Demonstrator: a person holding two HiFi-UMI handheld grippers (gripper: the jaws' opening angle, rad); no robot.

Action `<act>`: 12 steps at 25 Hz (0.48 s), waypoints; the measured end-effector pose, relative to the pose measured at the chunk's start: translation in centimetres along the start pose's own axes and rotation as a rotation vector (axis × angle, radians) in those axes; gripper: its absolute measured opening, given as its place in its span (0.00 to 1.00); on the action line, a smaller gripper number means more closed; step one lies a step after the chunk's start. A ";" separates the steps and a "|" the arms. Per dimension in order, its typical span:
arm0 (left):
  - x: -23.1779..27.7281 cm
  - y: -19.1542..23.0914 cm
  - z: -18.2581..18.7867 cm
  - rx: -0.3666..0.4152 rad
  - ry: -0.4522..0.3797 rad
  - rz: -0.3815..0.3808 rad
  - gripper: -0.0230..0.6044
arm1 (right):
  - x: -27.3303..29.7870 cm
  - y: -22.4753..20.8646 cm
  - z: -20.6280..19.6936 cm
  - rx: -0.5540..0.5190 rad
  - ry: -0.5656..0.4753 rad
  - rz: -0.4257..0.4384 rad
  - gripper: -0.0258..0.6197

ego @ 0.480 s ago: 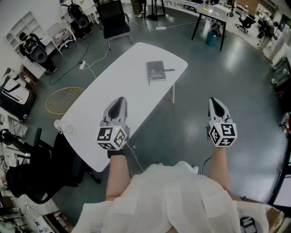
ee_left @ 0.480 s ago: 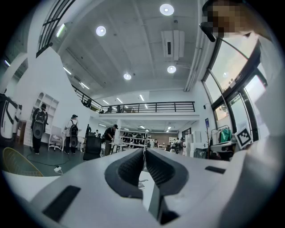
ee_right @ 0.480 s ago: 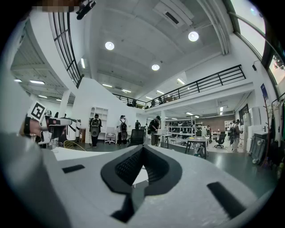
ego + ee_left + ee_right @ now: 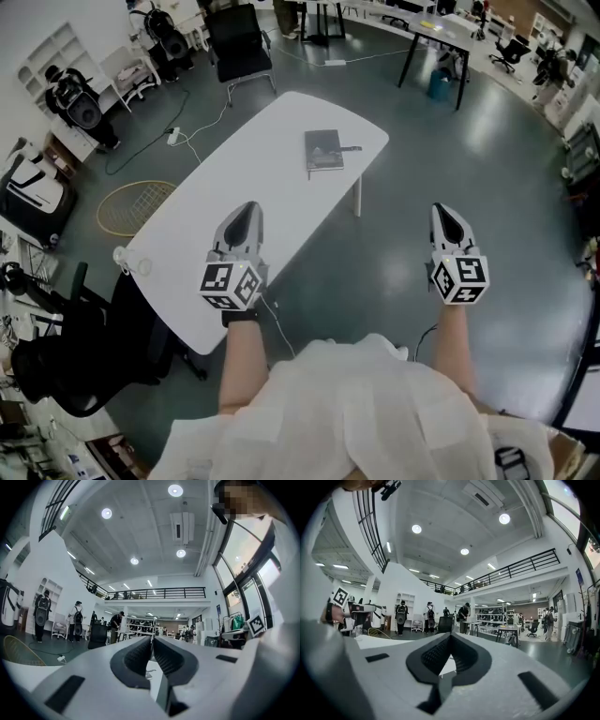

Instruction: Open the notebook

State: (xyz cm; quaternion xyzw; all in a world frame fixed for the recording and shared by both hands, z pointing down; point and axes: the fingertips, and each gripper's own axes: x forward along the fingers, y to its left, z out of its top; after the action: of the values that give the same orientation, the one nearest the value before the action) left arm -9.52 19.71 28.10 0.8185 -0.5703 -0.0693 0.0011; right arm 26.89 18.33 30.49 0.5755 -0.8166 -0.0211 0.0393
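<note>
From above, a long white table [image 4: 234, 216] with rounded corners runs slantwise from the near left to the far right. The notebook [image 4: 323, 150] lies flat and closed on its far end, close to the right-hand edge. Its long side points away from the person, nearly straight up the picture, and a small dark piece juts from its right edge; I cannot tell what that is. The rest of the tabletop is bare white. The left gripper [image 4: 246, 206] hangs over the near half of the table, well short of the notebook, its nose aimed up the table. The right gripper [image 4: 442, 208] is off the table's right side, over grey floor, with open floor all round it. A black office chair [image 4: 75, 366] crowds the near left corner, another chair [image 4: 234, 42] stands past the far left side, and a yellow hoop [image 4: 131, 206] and a cable [image 4: 202, 127] lie on the floor to the left. In the left gripper view the two dark pads [image 4: 136, 658] stand pressed together with only a thin seam between them and nothing held, and a strip of white tabletop shows below them. Beyond are people with backpacks [image 4: 41, 616] and a wide hall. In the right gripper view that claw is likewise closed, its pads meeting at the tip on nothing. The white table sits low to the left, and the hall floor ahead of the jaws is open as far as some desks [image 4: 506, 632].
</note>
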 end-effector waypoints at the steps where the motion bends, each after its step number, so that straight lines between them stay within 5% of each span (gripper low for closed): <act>1: 0.0 0.0 0.0 0.000 0.000 0.000 0.07 | 0.1 0.0 0.0 0.000 0.001 0.000 0.04; 12: -0.1 0.7 -0.1 -0.010 0.008 0.022 0.07 | 0.1 -1.0 0.4 0.059 -0.045 -0.023 0.04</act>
State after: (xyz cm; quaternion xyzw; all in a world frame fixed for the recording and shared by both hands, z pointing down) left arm -10.18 19.59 28.28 0.8126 -0.5787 -0.0691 0.0081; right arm 27.80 17.92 29.97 0.5852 -0.8108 -0.0105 0.0037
